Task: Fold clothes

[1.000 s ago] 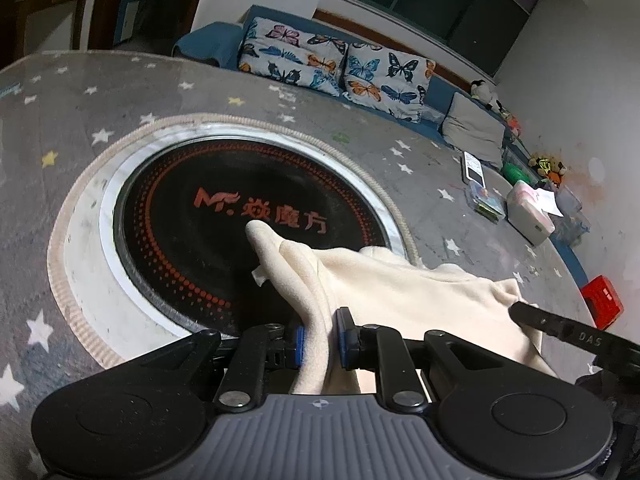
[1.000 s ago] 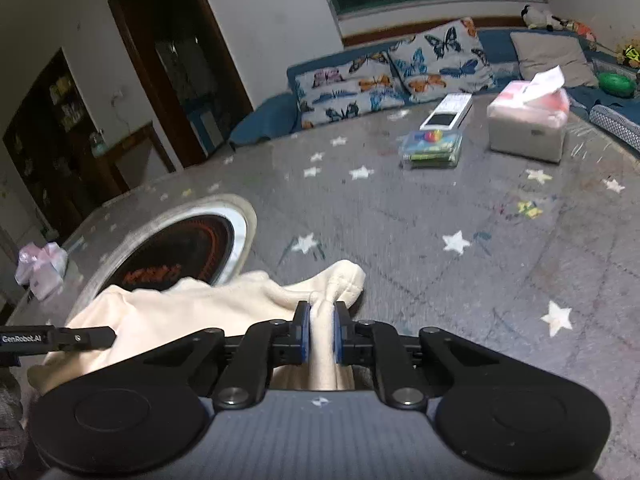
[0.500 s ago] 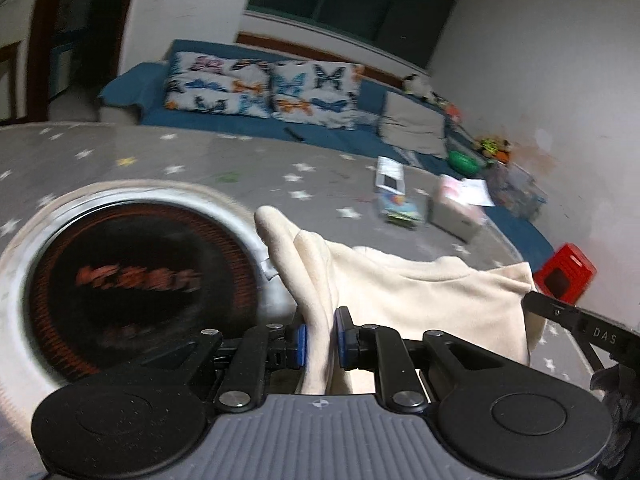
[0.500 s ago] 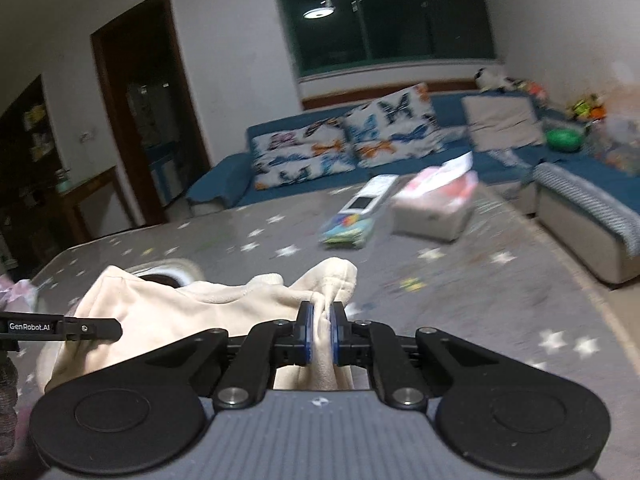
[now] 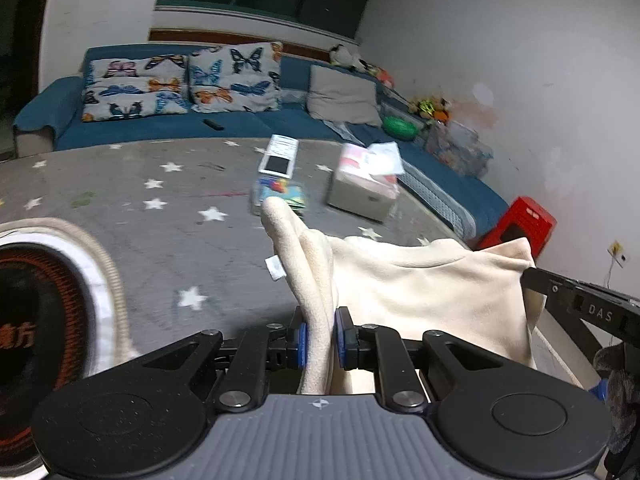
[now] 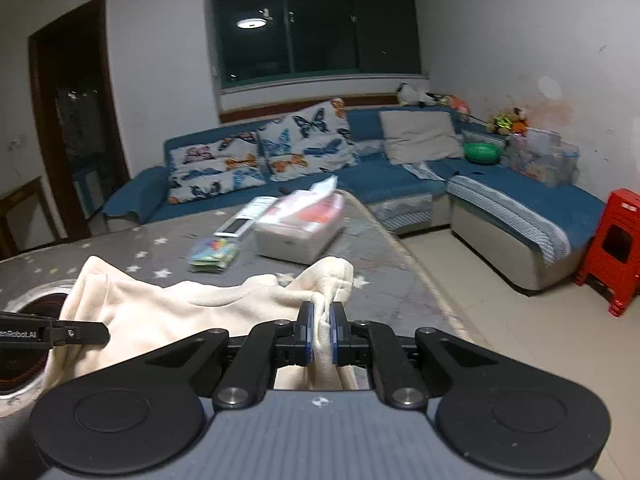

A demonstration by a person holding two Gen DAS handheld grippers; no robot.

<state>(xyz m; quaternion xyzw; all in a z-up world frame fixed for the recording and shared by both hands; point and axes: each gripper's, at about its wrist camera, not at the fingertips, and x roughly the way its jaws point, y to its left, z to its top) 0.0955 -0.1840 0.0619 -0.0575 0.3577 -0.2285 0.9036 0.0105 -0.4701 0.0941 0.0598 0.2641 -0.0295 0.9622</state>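
Observation:
A cream fleece garment (image 5: 420,288) hangs stretched between my two grippers above the grey star-patterned table (image 5: 168,216). My left gripper (image 5: 320,338) is shut on a thick folded edge of it, which sticks up past the blue pads. In the right wrist view, my right gripper (image 6: 321,336) is shut on a bunched corner of the same cream garment (image 6: 192,304). The right gripper's black finger (image 5: 580,304) reaches in from the right edge of the left wrist view, and the left gripper's finger (image 6: 56,334) shows at the left of the right wrist view.
A round black hotplate (image 5: 44,320) is set in the table at the left. Further back lie a tissue box (image 5: 364,184), a colourful packet (image 5: 280,196) and a white remote (image 5: 279,156). A blue sofa (image 6: 304,172) and a red stool (image 6: 616,248) stand beyond.
Both grippers have lifted and swung right with the garment, away from the hotplate toward the tissue box. The cloth is raised off the table and stays pinched in both.

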